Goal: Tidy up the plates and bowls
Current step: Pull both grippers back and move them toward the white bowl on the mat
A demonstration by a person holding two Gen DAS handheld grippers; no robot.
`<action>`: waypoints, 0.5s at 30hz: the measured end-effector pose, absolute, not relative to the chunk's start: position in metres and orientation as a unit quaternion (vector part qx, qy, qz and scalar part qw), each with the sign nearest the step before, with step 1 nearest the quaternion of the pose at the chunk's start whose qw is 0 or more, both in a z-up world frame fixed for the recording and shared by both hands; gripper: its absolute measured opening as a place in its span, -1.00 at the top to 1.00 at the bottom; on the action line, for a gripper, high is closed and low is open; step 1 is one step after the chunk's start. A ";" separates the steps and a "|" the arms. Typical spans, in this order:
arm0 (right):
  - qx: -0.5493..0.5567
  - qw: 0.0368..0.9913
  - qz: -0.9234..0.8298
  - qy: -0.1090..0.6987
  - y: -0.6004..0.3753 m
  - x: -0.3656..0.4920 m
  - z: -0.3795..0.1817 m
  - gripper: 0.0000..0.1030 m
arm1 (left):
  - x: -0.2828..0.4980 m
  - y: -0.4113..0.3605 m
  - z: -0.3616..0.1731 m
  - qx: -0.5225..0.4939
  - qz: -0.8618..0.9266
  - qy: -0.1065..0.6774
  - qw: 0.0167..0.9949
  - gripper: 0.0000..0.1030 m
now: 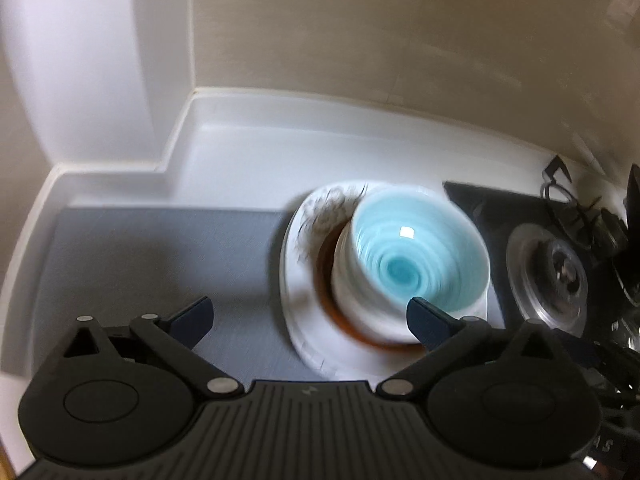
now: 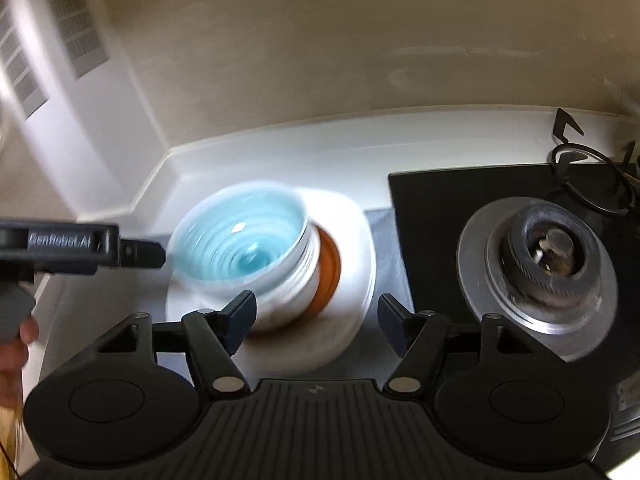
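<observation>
A white bowl with a light blue spiral inside (image 1: 412,260) sits on a brown dish (image 1: 332,312), which rests on a stack of white plates (image 1: 304,280) with a dark pattern. In the right wrist view the bowl (image 2: 244,248), the brown dish (image 2: 330,268) and the plates (image 2: 356,240) lie just ahead. My left gripper (image 1: 310,320) is open and empty, its right finger near the bowl's front rim; it also shows at the left of the right wrist view (image 2: 140,254). My right gripper (image 2: 316,320) is open and empty just in front of the stack.
A grey mat (image 1: 140,256) covers the white counter (image 1: 280,152) left of the stack. A black gas hob (image 2: 440,208) with a silver burner (image 2: 540,268) lies to the right. A beige wall (image 2: 320,40) and a white corner pillar (image 1: 100,60) close the back.
</observation>
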State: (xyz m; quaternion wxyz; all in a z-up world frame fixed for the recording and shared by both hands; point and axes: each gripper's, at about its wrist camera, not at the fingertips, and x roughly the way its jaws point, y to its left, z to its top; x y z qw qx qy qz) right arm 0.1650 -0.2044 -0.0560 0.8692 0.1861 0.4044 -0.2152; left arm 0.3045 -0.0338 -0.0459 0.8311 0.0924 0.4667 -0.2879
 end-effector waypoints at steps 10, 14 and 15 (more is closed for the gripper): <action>0.170 0.874 -0.112 0.442 -0.123 0.136 -0.045 -0.45 | 0.218 0.061 -0.049 0.098 -0.230 0.463 0.850 -1.00; 0.150 0.878 -0.077 0.447 -0.094 0.136 -0.041 -0.45 | 0.189 0.096 -0.054 0.100 -0.190 0.472 0.855 -0.99; 0.144 0.880 -0.073 0.447 -0.088 0.135 -0.040 -0.46 | 0.183 0.103 -0.055 0.096 -0.181 0.474 0.856 -0.99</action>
